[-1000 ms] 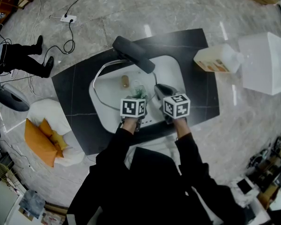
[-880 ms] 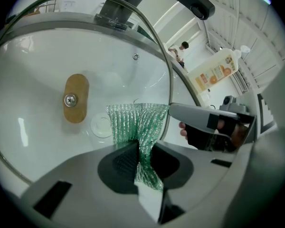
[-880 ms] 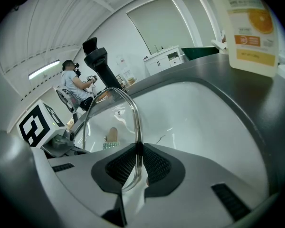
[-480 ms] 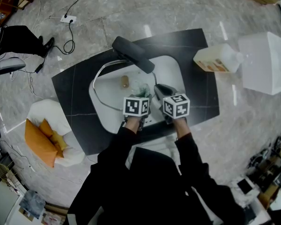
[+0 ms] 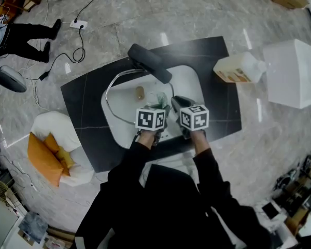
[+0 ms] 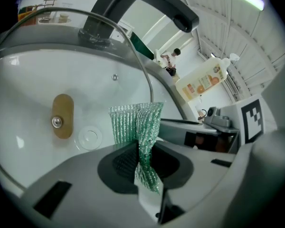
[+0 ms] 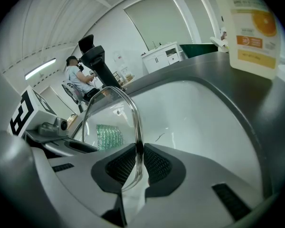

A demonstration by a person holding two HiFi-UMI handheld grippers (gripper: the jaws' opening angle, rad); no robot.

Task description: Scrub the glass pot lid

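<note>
1. The head camera sits high above the person and looks steeply down. It takes in the whole dark tabletop (image 5: 83,102), the white sink (image 5: 189,82), the left tool (image 5: 154,101), the right tool (image 5: 175,102) and a wide ring of floor (image 5: 280,139).
2. The left tool's camera rides low, close behind its jaws, facing across the sink toward the faucet (image 6: 156,1) and the detergent bottle (image 6: 202,82).
3. The right tool's camera sits just as near its jaws, facing along the basin, with the bottle at upper right.
4. Both tool views share the sink, the bottle, the green mesh scrubber (image 6: 135,122) and the glass lid (image 6: 33,94). Each also catches the other tool at its inner side.
</note>
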